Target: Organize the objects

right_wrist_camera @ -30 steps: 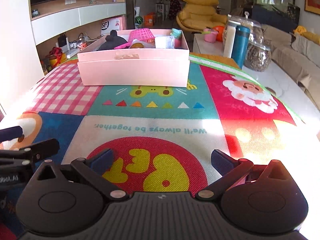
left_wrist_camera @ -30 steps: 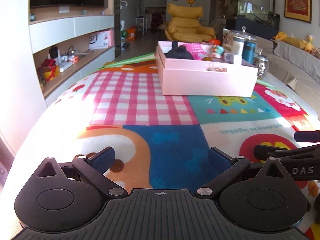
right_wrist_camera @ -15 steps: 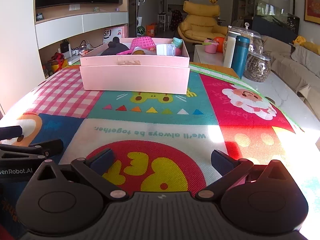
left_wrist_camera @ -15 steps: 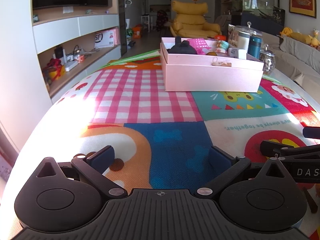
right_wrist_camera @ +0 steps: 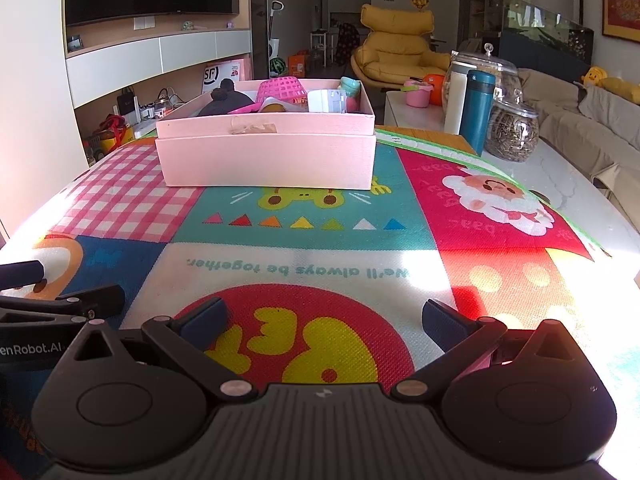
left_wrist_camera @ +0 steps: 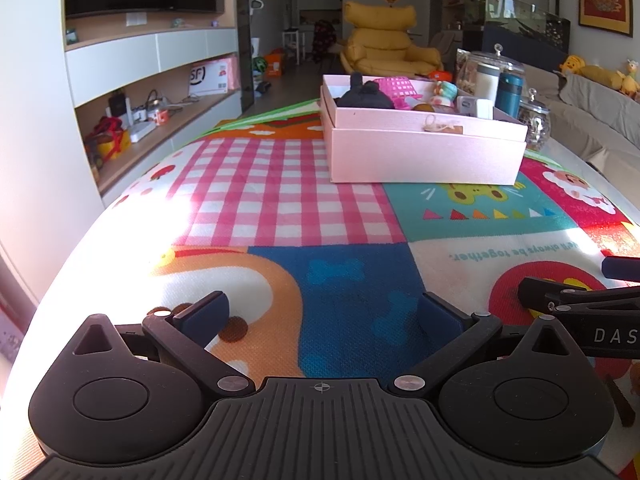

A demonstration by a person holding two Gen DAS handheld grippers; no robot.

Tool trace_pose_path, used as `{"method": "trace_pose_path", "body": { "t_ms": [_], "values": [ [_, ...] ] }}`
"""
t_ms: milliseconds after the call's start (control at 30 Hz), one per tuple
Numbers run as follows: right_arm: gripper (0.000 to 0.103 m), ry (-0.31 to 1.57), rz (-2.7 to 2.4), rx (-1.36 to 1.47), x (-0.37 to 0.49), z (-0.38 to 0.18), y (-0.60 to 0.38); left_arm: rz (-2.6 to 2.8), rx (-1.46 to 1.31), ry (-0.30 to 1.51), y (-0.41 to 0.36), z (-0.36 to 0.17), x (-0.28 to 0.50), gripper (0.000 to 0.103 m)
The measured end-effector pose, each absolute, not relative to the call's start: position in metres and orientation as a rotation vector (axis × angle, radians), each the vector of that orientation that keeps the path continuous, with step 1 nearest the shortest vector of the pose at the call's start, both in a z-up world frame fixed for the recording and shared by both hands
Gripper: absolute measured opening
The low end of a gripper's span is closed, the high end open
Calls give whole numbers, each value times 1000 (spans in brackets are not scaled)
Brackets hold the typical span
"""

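Note:
A pink box (left_wrist_camera: 424,152) (right_wrist_camera: 264,156) stands at the far side of a colourful play mat (left_wrist_camera: 328,220) (right_wrist_camera: 320,240). Inside it lie a dark plush toy (left_wrist_camera: 362,96) (right_wrist_camera: 224,100), a pink plastic basket (left_wrist_camera: 396,86) (right_wrist_camera: 280,88), a white block (right_wrist_camera: 326,100) and other small toys. My left gripper (left_wrist_camera: 320,314) hovers open over the mat's near edge, nothing between its fingers. My right gripper (right_wrist_camera: 320,318) is open too, well short of the box. Each gripper shows at the edge of the other's view.
A teal flask (right_wrist_camera: 476,108), a white bottle (right_wrist_camera: 454,96) and glass jars (right_wrist_camera: 514,132) stand on the marble table (right_wrist_camera: 580,192) right of the box. A sofa (right_wrist_camera: 592,128) lies to the right, shelves (left_wrist_camera: 160,120) to the left, a yellow armchair (right_wrist_camera: 396,56) behind.
Both grippers have tilted and drawn back slightly, so the box sits lower and more level in view. The jaws stay open and nothing on the mat moved.

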State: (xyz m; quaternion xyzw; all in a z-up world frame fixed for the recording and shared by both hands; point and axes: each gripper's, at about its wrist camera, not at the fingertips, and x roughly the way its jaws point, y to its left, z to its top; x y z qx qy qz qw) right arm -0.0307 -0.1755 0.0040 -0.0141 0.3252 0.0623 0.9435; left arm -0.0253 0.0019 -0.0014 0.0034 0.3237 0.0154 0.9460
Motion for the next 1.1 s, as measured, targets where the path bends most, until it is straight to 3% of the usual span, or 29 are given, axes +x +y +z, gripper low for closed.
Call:
{"method": "trace_pose_path", "body": {
  "t_ms": [1100],
  "values": [
    [103, 660, 124, -33, -31, 5, -176, 32, 8, 660, 2, -1, -25, 103]
  ]
}}
